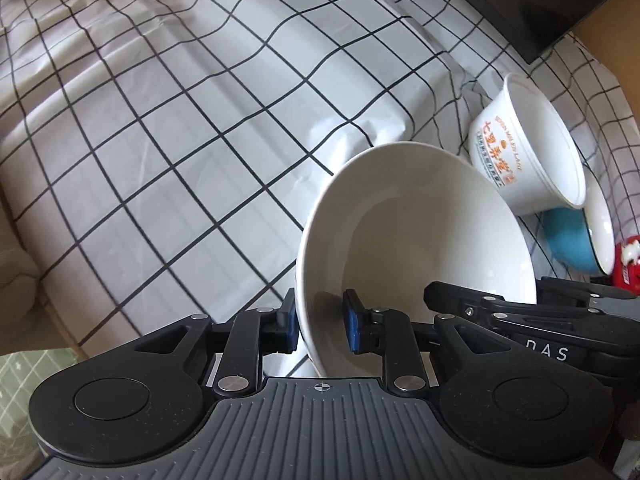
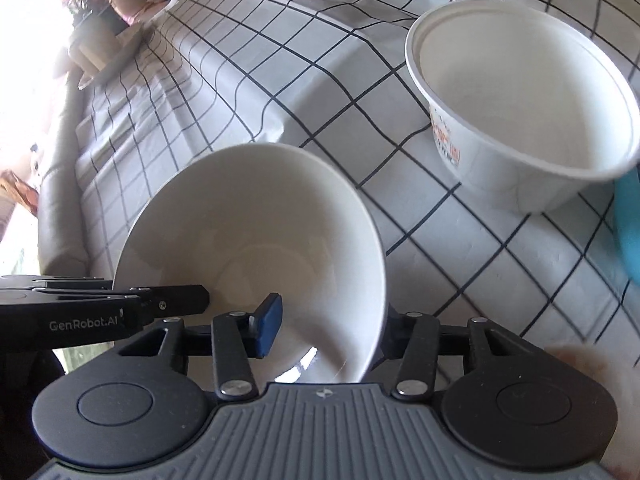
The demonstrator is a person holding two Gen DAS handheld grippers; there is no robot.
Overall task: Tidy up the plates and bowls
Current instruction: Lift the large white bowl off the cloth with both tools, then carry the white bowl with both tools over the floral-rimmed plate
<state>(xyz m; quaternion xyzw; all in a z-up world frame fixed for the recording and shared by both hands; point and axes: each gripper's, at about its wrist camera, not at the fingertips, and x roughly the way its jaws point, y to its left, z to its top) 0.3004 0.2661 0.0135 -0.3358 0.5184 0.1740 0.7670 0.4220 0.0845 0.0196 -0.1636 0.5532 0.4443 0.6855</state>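
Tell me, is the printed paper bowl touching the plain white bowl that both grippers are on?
Cannot tell. The right wrist view shows cloth between the paper bowl and the white bowl; the left wrist view overlaps them.

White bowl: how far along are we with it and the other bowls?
Done: nothing looks stacked yet. In hand: the left tongs and right tongs each straddle the rim of the white bowl, with the inner pads not visibly pressing. Left: grip it, then sort the printed paper bowl and blue bowl, both on the checked cloth.
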